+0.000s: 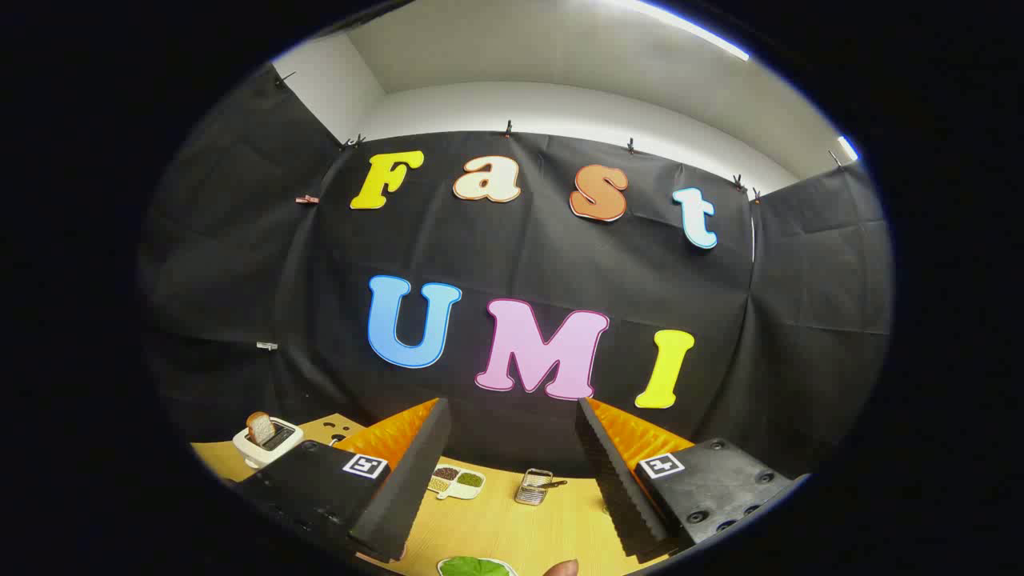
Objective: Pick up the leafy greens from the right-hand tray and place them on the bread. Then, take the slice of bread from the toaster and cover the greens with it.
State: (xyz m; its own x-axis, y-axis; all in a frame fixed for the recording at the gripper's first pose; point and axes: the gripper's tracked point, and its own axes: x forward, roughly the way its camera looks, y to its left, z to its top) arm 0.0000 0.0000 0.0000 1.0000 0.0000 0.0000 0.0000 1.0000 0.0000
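Observation:
My gripper (512,472) is held high above the wooden table (496,524), its two fingers wide apart with nothing between them. A white toaster (268,441) stands beyond the left finger, with a slice of bread (259,427) sticking up from its slot. Low between the fingers, close to me, the top of a green leaf (474,566) shows on a white tray. The bread on the table is hidden from me.
A white divided dish (457,481) holding dark and green grains sits just ahead between the fingers. A small metal rack (534,486) stands to its right. A fingertip (562,568) of a person shows beside the leaf. The black cloth wall rises behind the table.

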